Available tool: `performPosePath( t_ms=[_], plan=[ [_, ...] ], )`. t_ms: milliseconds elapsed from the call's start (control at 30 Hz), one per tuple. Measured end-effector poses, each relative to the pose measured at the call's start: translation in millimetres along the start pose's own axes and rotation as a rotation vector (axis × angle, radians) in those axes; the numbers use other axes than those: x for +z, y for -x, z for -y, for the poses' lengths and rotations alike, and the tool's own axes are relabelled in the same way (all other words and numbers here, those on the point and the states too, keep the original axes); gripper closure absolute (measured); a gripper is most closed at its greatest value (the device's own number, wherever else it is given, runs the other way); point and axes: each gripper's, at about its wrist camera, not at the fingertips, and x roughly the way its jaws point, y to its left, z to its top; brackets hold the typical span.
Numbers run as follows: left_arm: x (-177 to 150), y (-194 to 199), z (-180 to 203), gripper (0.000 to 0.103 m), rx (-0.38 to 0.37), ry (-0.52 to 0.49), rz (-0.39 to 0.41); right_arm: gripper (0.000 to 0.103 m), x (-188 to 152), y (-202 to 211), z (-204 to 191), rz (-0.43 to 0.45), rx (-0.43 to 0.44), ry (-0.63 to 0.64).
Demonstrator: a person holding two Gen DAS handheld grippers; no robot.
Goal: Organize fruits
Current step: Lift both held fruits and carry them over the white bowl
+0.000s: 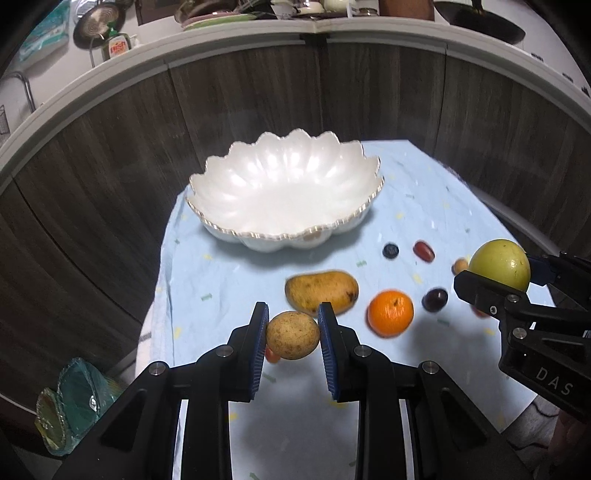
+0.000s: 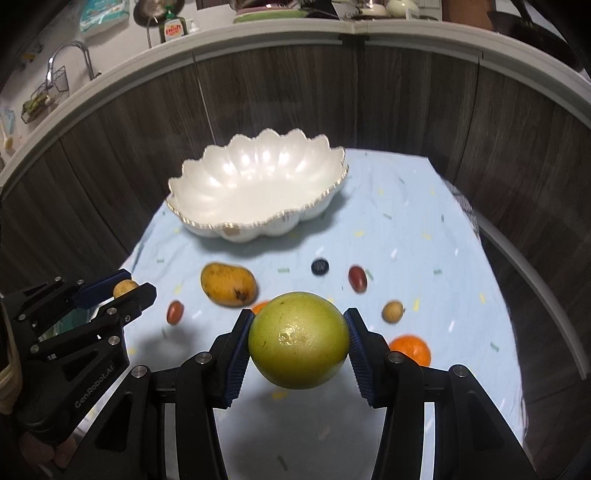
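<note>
Right gripper (image 2: 299,339) grips green fruit (image 2: 299,339) — mango (image 2: 228,283) ahead.

A pale blue tablecloth (image 1: 229,258) with small coloured flecks covers the table, rumpled along its left edge. Behind it runs a dark wood-grain cabinet front (image 2: 406,103), topped by a white counter edge (image 2: 280,33). Up on the counter stand a green dish-soap bottle (image 2: 173,27) with a red label, a chrome tap (image 2: 72,55) with a wire basket (image 2: 44,94) hanging beside it, and a stack of plates (image 1: 218,18). A dark pan (image 1: 480,18) sits far right. Low to the left of the table lies greenish glassware (image 1: 77,391). Overhead light glares softly off the surfaces.
</note>
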Motion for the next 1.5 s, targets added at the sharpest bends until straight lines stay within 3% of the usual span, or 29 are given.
performPosePath(
  t_ms=[800, 1500],
  plan=[
    [78.5, -8.5, -38.3, 0.076, 0.034, 0.069, 0.074, 0.053, 85.9, -4.7, -4.7, 0.101, 0.007, 0.021],
    [120.2, -54.2, -59.1, 0.076, 0.036, 0.103, 0.037, 0.053, 136.7, -53.6, 1.9, 0.046, -0.004, 0.014]
  ],
)
